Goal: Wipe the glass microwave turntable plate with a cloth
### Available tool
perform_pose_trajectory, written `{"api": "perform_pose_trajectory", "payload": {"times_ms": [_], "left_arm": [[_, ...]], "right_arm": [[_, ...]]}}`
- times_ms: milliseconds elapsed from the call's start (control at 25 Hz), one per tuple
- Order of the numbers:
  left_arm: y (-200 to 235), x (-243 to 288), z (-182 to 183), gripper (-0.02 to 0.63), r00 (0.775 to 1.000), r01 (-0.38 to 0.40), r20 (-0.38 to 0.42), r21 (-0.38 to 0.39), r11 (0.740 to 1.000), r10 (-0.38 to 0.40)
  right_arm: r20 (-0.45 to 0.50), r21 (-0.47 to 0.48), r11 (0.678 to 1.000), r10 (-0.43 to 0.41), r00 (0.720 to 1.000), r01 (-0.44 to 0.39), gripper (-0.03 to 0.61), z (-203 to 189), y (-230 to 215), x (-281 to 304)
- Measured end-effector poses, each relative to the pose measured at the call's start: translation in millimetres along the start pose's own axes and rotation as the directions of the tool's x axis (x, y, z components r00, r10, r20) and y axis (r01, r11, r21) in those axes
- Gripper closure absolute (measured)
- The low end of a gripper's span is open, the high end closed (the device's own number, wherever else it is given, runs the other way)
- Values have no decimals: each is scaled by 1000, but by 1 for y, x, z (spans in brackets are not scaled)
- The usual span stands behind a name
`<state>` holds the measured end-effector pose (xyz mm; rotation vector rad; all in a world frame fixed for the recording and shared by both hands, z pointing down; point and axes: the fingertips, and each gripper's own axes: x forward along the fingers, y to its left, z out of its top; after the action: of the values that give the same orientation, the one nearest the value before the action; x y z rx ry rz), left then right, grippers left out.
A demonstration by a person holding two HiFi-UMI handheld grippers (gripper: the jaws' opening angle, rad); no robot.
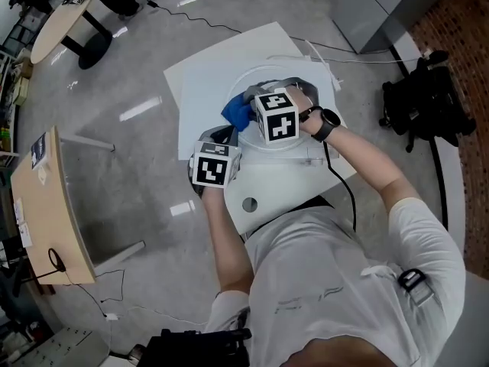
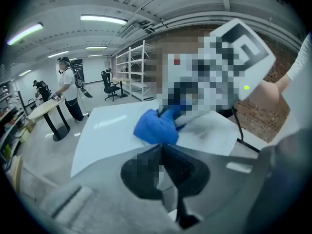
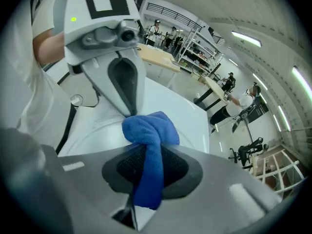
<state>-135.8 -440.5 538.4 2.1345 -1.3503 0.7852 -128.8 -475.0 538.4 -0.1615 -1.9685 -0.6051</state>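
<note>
The round glass turntable plate (image 1: 276,76) lies on a white table (image 1: 206,75); its rim shows as a pale curve (image 3: 92,138) in the right gripper view. A bunched blue cloth (image 1: 237,113) rests on the plate's left part. My right gripper (image 1: 248,108) is shut on this cloth (image 3: 148,128), which hangs down between the jaws (image 3: 146,150). My left gripper (image 1: 227,134) sits at the plate's near-left edge, its jaws (image 2: 162,147) closed together, apparently pinching the rim. From there the cloth (image 2: 156,128) lies just ahead.
A black cable (image 1: 340,182) runs off the table's near right. A black bag (image 1: 424,102) sits on the floor at the right, a wooden desk (image 1: 46,205) at the left, a round table (image 1: 65,14) at the far left. People (image 2: 68,91) stand in the distance.
</note>
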Motion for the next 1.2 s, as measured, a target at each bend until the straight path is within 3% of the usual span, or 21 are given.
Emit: {"api": "perform_pose_trajectory", "payload": {"times_ms": [200,320,520,640,960,1200], "left_arm": [[-3,1,1,612,1000,1,-2,-10,1000,-1],[-4,1,0,612,1000,6,-4,-20,1000,-6],[-3,1,-3,612,1000,-5,12,-17,1000,5],[-2,2,-2,612,1000,-6,27,-18,1000,7],[-4,2,-1,612,999,-8,40,6,1000,7],[-7,2,2,612,999,-1,44,25,1000,0]], "right_arm": [[-11,73,986,-149,989,149,497,-20,-64,13],[-125,50,972,-221,967,229,497,-54,-86,10],[-294,26,954,-277,915,298,499,-122,-88,-15],[-340,52,950,-274,899,309,499,-155,-70,-37],[-278,178,960,-163,946,218,499,-167,19,-77],[-184,237,963,-83,979,126,498,-131,77,-82]]}}
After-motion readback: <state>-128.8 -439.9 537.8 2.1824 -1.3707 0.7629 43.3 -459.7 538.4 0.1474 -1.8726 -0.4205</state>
